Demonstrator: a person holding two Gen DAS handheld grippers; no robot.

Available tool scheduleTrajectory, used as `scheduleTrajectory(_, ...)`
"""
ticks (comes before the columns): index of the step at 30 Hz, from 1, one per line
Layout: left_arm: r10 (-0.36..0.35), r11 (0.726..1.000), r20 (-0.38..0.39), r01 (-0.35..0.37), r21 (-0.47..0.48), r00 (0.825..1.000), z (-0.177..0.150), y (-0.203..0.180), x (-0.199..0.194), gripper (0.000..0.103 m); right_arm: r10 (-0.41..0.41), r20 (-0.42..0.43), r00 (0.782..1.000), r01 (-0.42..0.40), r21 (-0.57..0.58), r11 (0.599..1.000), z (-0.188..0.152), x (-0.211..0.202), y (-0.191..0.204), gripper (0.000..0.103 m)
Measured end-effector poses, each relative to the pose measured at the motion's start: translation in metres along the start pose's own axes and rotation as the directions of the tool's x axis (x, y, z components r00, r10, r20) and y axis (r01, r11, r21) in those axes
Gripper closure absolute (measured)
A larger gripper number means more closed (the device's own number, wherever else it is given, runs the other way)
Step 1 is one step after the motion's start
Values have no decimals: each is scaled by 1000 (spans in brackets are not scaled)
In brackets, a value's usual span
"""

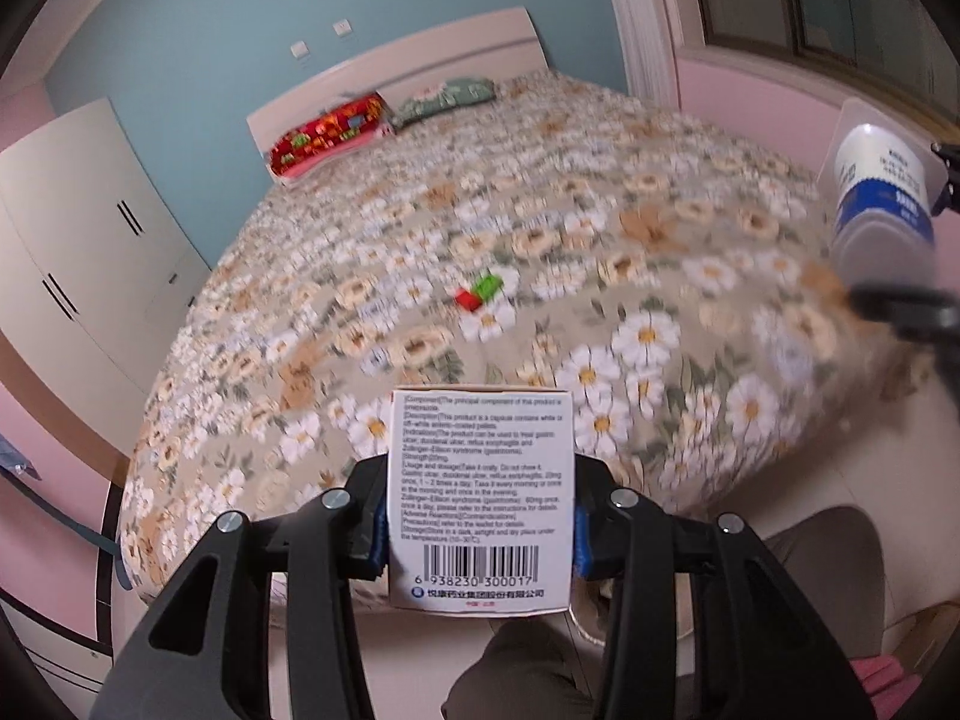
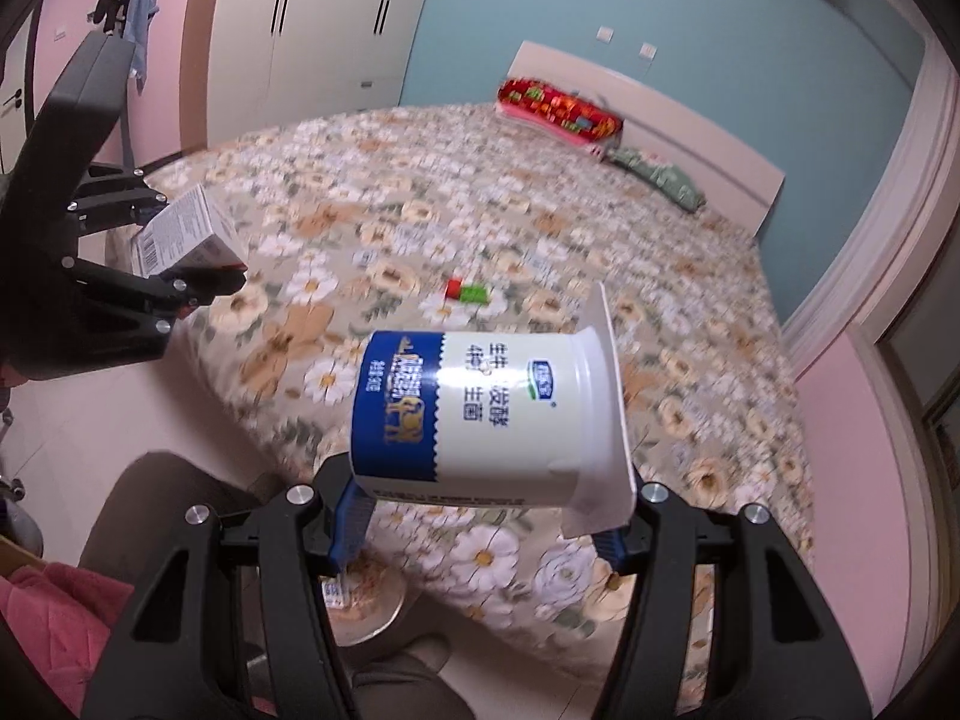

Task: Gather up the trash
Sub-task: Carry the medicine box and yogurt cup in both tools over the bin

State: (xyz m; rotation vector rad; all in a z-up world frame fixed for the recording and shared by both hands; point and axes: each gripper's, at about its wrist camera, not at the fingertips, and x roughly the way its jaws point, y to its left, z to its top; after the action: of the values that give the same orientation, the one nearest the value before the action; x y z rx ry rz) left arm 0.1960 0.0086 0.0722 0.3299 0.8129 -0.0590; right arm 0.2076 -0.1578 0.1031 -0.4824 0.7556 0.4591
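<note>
left gripper point(image 1: 480, 540) clamps box point(image 1: 480, 498), held above bed point(image 1: 420, 252) edge | right gripper point(image 2: 480, 534) clamps cup point(image 2: 486, 417) on its side, above bed edge | wrapper point(image 1: 480, 292) lies mid-bed, well apart from both

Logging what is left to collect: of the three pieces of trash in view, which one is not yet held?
The small red-and-green wrapper lying mid-bed. The medicine box sits in the left gripper, the yogurt cup in the right gripper.
</note>
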Motion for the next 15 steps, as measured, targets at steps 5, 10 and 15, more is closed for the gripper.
scheduleTrajectory(5, -40, 999, -57, 39, -11, 998, -22, -8, 27, 58, 33, -62, 998, -32, 15, 999, -25, 27, 8, 43)
scheduleTrajectory(10, -88, 996, -115, 87, -10, 989, -46, -20, 51, 58, 73, -125, 989, -67, 52, 996, -51, 60, 15, 43)
scheduleTrajectory(15, -127, 992, -183, 128, -7, 975, -71, -34, 78, 58, 114, -191, 975, -102, 68, 992, -78, 92, 29, 43)
